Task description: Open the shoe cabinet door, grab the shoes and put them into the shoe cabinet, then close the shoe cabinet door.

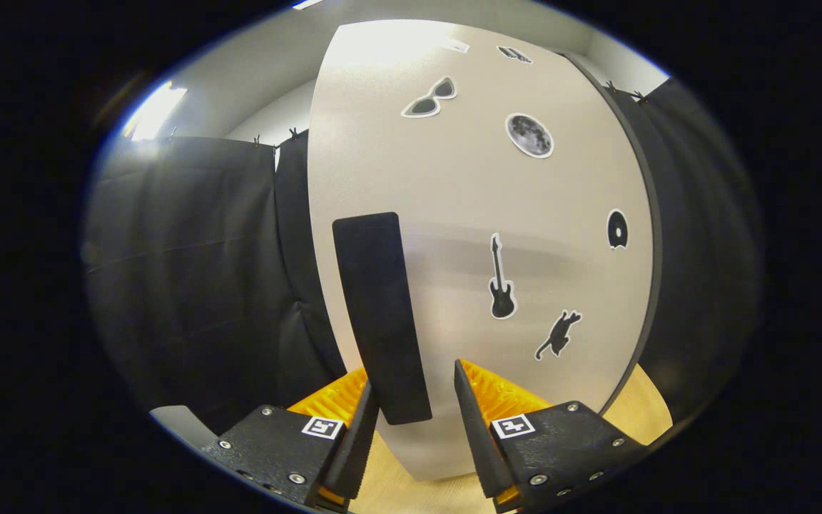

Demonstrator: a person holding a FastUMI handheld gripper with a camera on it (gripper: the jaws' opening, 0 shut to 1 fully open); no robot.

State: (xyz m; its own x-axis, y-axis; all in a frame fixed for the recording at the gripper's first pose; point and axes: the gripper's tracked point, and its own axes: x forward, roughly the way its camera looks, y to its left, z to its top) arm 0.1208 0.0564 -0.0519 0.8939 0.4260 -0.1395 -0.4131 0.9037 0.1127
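Your gripper (411, 421) points at the pale shoe cabinet door (482, 214), which stands upright directly ahead of the fingers and rises well beyond them. A long black handle (381, 314) runs up the door's face, tilted slightly. Its lower end sits in the gap between your two fingers, close beside the left finger (354, 442), while the right finger (479, 435) stands clearly apart from it. The jaws are spread and released, not pressing on the handle. Whether the left finger actually touches the handle cannot be told.

Beyond the right finger, the door carries black stickers: a guitar (501, 280) nearest, a cat (558, 334) just beside it, a disc (617, 230) further out, and a moon (529, 135) and sunglasses (429, 98) higher up. A light wooden floor (411, 485) shows beneath the door, between and under the fingers. Black curtains (190, 285) hang on both sides of the door, beyond each finger.
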